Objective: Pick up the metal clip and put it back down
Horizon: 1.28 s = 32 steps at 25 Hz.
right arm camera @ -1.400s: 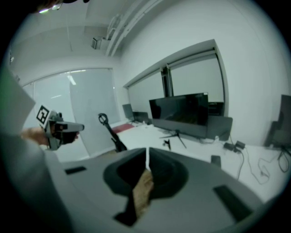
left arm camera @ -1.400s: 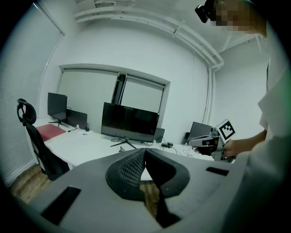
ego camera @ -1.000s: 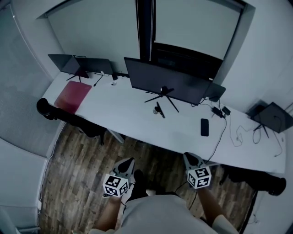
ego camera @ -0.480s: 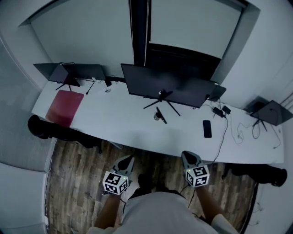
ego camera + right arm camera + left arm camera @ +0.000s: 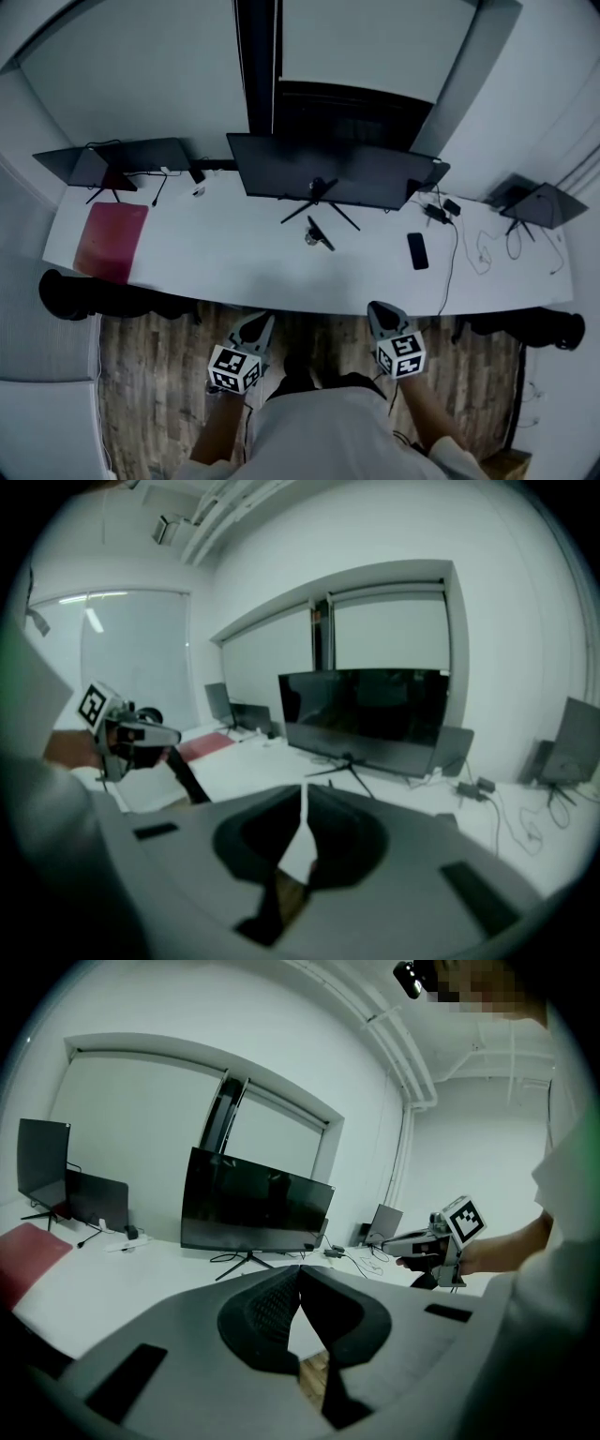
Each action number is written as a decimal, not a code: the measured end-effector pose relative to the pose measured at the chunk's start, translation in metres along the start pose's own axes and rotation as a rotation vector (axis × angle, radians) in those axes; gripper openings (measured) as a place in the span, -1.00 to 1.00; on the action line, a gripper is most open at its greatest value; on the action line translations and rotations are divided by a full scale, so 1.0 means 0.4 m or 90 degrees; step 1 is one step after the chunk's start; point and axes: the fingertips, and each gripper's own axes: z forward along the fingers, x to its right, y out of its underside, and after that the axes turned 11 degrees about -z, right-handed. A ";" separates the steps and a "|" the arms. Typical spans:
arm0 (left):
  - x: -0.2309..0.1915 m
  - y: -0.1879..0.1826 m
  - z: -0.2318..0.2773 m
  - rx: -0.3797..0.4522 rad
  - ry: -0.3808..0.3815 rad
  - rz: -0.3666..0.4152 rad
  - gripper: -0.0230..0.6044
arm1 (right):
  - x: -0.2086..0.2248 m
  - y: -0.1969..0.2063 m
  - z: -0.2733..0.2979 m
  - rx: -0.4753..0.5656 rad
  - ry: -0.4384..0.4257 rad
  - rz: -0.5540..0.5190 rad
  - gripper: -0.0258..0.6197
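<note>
On the long white desk (image 5: pixel 234 258), from the head view, the small dark metal clip (image 5: pixel 317 235) lies before the wide black monitor (image 5: pixel 323 173). Left gripper view: the grey left gripper (image 5: pixel 298 1276) has its jaws pressed together, empty. Right gripper view: the grey right gripper (image 5: pixel 304 799) likewise.

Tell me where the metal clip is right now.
In the head view the metal clip lies near the middle of the white desk, just in front of the monitor's tripod stand, with the black phone to its right.

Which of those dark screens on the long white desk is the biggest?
The wide central monitor, standing on spread legs. The screen near the left end and the screen near the right end are clearly smaller.
</note>
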 end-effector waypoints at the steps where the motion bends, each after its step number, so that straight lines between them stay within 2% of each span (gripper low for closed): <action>1: -0.004 0.002 0.006 -0.004 0.006 0.000 -0.82 | -0.002 0.000 0.001 -0.002 0.005 0.002 -0.81; 10: -0.013 -0.001 0.057 -0.027 0.041 -0.004 -0.82 | 0.012 0.012 0.000 -0.025 0.035 0.016 -0.81; 15: -0.008 0.003 0.090 -0.035 0.045 -0.007 -0.82 | 0.029 0.019 0.008 -0.029 0.036 0.021 -0.81; 22: -0.011 -0.004 0.142 -0.036 0.018 -0.020 -0.82 | 0.073 0.021 0.074 -0.025 0.002 0.023 -0.81; 32: -0.037 -0.020 0.290 -0.049 -0.038 -0.046 -0.82 | 0.175 0.001 0.230 -0.031 -0.081 0.012 -0.81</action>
